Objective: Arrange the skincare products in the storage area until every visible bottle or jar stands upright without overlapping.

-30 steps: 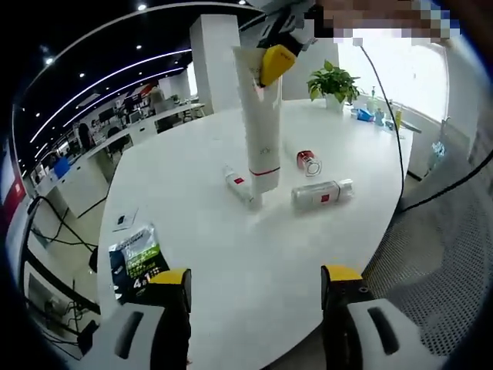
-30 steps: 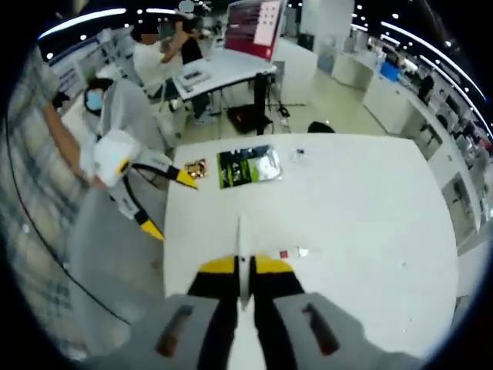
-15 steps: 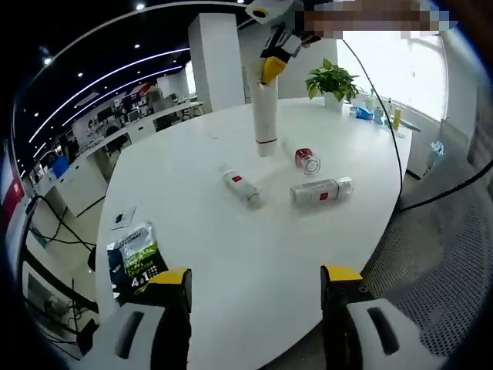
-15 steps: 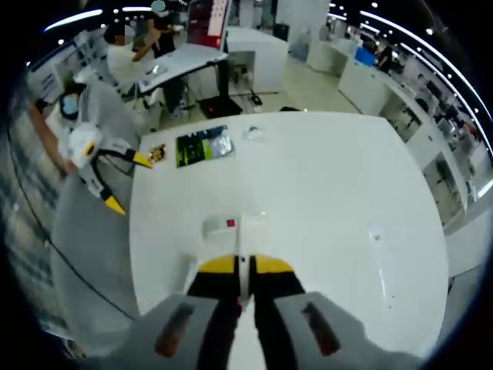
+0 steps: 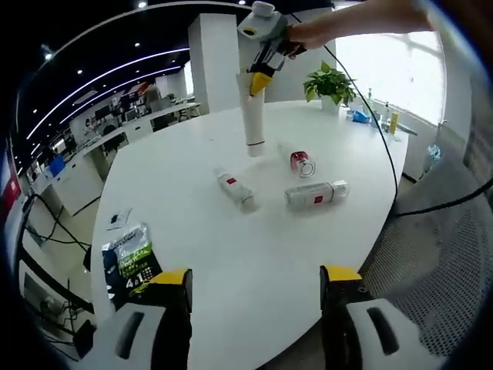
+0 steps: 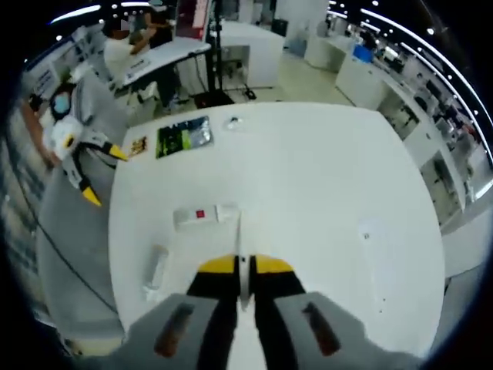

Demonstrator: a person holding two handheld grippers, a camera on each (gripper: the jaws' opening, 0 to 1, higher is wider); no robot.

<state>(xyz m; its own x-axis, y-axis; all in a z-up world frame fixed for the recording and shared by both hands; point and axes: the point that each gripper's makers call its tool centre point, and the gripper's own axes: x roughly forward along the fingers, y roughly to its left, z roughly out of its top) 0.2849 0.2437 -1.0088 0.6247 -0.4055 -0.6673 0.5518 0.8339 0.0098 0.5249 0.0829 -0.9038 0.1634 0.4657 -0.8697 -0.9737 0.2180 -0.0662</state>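
A tall white tube (image 5: 250,116) hangs cap-down over the far part of the round white table (image 5: 254,254), its cap at or just above the surface. My right gripper (image 5: 259,79) is shut on its flat top end; in the right gripper view the tube (image 6: 238,235) is a thin white edge between the closed jaws of that gripper (image 6: 239,267). Three items lie on their sides: a small white bottle (image 5: 233,188), a clear bottle with a red label (image 5: 312,194) and a red-capped jar (image 5: 299,159). My left gripper (image 5: 256,277) is open and empty at the near table edge.
A green and black packet (image 5: 131,262) and a small card (image 5: 119,218) lie at the table's left edge. A potted plant (image 5: 331,81) stands at the far side. A mesh chair (image 5: 431,254) sits to the right. A cable runs down from the right gripper. Office desks and people lie beyond.
My right gripper has carried the tube away from the lying bottles to the far part of the table. The left gripper has stayed open and in place.
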